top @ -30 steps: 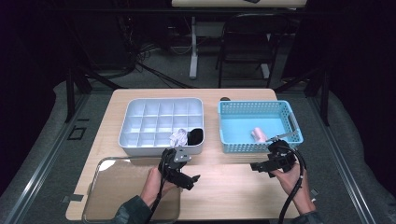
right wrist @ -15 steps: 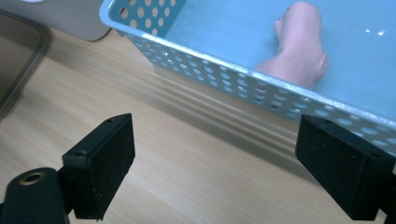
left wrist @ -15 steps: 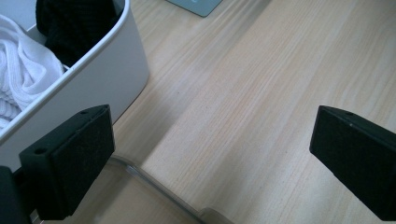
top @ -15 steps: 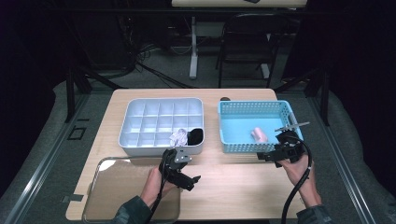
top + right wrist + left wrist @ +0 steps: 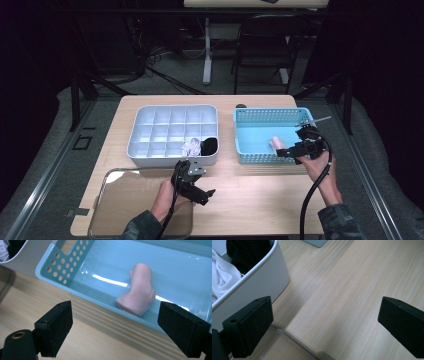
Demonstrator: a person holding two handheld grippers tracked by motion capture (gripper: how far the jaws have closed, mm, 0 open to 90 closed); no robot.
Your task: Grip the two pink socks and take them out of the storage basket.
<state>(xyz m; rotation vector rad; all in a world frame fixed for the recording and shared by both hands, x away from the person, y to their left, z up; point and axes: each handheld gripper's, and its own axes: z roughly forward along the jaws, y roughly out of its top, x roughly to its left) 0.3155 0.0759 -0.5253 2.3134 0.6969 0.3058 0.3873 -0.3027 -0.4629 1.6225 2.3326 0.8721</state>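
A pink rolled sock [image 5: 274, 143] [image 5: 139, 299] lies inside the blue perforated basket [image 5: 260, 117] [image 5: 72, 270] near its front wall. My right gripper [image 5: 280, 152] [image 5: 120, 332] hovers open at the basket's front right corner, jaws wide, pointing at the sock. The white compartment tray [image 5: 150, 122] [image 5: 259, 282] holds a white sock [image 5: 190, 147] [image 5: 222, 277] and a black sock [image 5: 209, 145] [image 5: 247, 252] in its front right cells. My left gripper [image 5: 206, 195] [image 5: 324, 325] is open over bare table just in front of that tray's corner.
A clear lid [image 5: 130, 200] [image 5: 294, 341] lies flat at the table's front left, under the left hand. The wooden table [image 5: 250, 200] has open room between the two hands. A small dark object [image 5: 241, 106] sits behind the basket.
My right gripper moved forward and up from the table's front right to the basket's front edge, now facing the pink sock. The left gripper stayed still.
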